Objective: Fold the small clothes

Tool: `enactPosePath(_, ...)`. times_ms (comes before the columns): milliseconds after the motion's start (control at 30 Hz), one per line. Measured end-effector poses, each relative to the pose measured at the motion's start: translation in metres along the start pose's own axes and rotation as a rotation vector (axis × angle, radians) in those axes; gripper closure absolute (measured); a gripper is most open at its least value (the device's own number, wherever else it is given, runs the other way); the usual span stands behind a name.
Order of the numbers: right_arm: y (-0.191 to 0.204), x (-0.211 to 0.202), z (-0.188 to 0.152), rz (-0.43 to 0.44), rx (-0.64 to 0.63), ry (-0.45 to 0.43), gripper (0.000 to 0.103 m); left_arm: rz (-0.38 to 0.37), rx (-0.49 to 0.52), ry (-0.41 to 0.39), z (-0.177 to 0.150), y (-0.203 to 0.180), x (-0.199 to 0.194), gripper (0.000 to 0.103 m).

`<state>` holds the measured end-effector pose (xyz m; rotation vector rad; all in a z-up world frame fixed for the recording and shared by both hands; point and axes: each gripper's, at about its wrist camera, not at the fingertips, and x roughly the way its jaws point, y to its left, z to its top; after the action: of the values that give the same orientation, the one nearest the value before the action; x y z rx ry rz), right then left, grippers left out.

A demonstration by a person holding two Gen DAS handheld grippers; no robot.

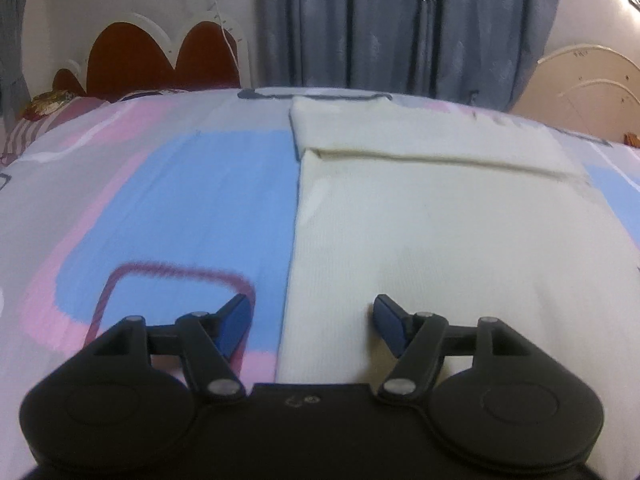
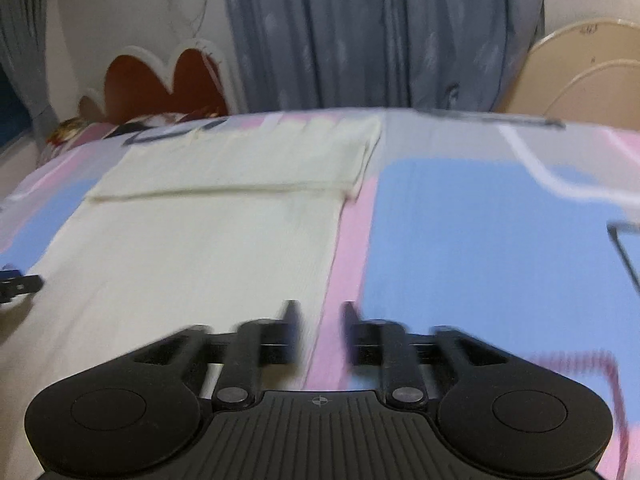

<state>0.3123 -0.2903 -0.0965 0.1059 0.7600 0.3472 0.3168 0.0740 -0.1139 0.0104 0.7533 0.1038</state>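
The cream knit garment [image 1: 420, 232] lies flat on the bed, on the pink, blue and grey patterned bedsheet [image 1: 180, 208], already narrowed to a long rectangle with a fold line running across it toward its far end, nearest the blue-grey curtain [image 1: 400, 20]. My left gripper [image 1: 310, 322] hangs low over the garment's near left edge, jaws wide apart and holding nothing, one blue pad [image 1: 236, 320] over the sheet and the other over the cloth. My right gripper [image 2: 320, 322] sits at the garment's near right edge, jaws parted more narrowly and also empty, straddling that edge; its view is smeared, so I read it as moving. As I judge it, the step in hand is to take both near corners and carry them toward the fold line on the garment's far part. To do that well, I should slide one jaw of each gripper under all the layers at the edge, not just the top one, and close at matching points on each side. Then lift only enough to clear the cloth, move both hands together, and lay the near hem parallel to the fold line. The knit looks soft, so an uneven pull would likely skew it.
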Motion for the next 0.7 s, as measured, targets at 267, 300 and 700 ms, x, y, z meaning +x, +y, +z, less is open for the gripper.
enactPosePath(267, 0.007, -0.063, -0.044, 0.051, 0.156, 0.056, 0.045, -0.059, -0.041, 0.031, -0.023, 0.009, -0.026, 0.035)
enactPosePath(300, 0.008, -0.070, -0.049, 0.056, 0.186, 0.067, 0.044, -0.070, -0.041, 0.038, -0.027, 0.011, -0.030, 0.035)
enactPosePath(700, 0.026, -0.143, -0.105, 0.092, 0.347, 0.144, 0.045, -0.176, -0.056, 0.078, -0.089, 0.034, -0.100, 0.039)
